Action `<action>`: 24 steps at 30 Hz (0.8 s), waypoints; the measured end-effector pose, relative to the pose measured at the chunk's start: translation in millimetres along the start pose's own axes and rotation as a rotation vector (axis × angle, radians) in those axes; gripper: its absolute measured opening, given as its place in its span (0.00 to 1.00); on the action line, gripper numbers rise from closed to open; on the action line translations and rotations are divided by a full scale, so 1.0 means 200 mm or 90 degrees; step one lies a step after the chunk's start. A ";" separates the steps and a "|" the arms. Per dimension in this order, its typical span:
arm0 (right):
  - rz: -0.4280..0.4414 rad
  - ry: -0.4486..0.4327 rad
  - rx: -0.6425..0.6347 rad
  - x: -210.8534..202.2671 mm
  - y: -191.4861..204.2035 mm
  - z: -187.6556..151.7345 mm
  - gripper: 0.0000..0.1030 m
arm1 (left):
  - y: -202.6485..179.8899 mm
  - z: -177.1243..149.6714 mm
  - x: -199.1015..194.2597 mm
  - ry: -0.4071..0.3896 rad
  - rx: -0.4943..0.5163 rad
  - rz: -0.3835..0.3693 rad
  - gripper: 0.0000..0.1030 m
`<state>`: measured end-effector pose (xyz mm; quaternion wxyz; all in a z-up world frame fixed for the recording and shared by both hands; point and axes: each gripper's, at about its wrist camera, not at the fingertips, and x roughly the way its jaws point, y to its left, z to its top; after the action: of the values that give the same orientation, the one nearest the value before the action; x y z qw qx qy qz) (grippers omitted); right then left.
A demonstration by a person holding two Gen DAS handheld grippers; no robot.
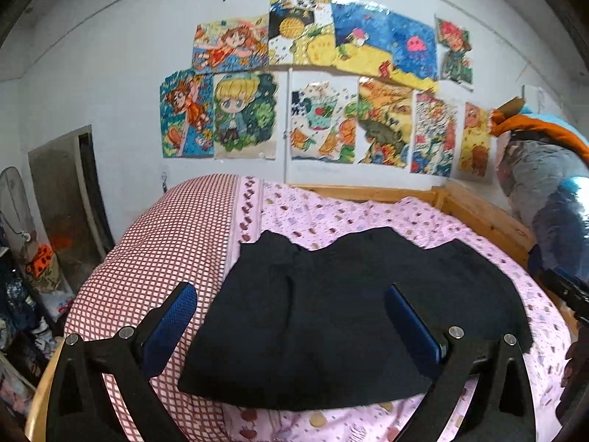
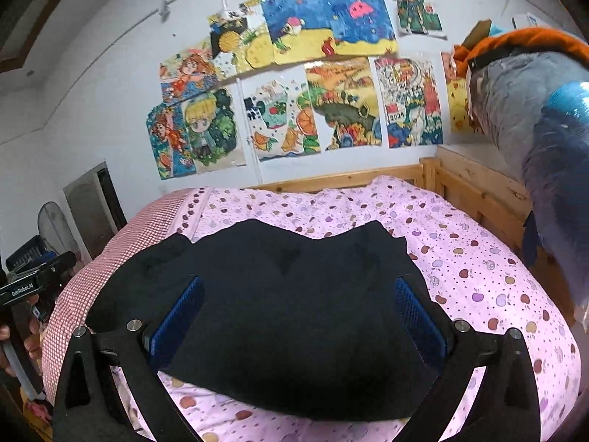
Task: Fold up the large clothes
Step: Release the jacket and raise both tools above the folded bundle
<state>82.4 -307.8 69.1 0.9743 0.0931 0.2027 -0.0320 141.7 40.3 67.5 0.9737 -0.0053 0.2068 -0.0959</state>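
Note:
A black garment point(image 1: 342, 316) lies folded flat on the pink patterned bedspread point(image 1: 405, 217); in the right wrist view the garment point(image 2: 287, 313) fills the middle of the bed point(image 2: 489, 269). My left gripper point(image 1: 291, 291) hovers above its near left part, open wide, blue pads point(image 1: 173, 324) apart with nothing between them. My right gripper point(image 2: 298, 287) hangs over the garment's near edge, also open wide and empty. The other gripper's black body point(image 2: 33, 283) shows at the left edge of the right wrist view, held by a hand.
A red-checked quilt point(image 1: 165, 246) covers the bed's left side. A wooden bed frame point(image 2: 475, 188) runs along the far and right sides. Bagged bedding point(image 2: 545, 129) is stacked at the right. Drawings point(image 1: 316, 84) cover the wall; clutter and a fan point(image 1: 14, 202) stand at left.

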 end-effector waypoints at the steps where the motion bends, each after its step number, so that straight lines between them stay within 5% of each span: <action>1: -0.001 -0.006 -0.001 -0.03 0.02 -0.01 0.98 | -0.01 -0.02 -0.03 -0.008 0.000 -0.012 1.00; 14: -0.020 -0.025 -0.079 -0.28 0.23 -0.16 0.98 | -0.04 -0.17 -0.23 -0.014 0.006 0.001 1.00; 24: -0.033 -0.024 -0.052 -0.39 0.26 -0.26 0.98 | -0.05 -0.29 -0.38 -0.026 0.024 0.018 1.00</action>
<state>-3.8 -245.2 61.0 0.9798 0.0474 0.1877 -0.0506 47.3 46.2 45.3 0.9789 0.0141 0.1850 -0.0856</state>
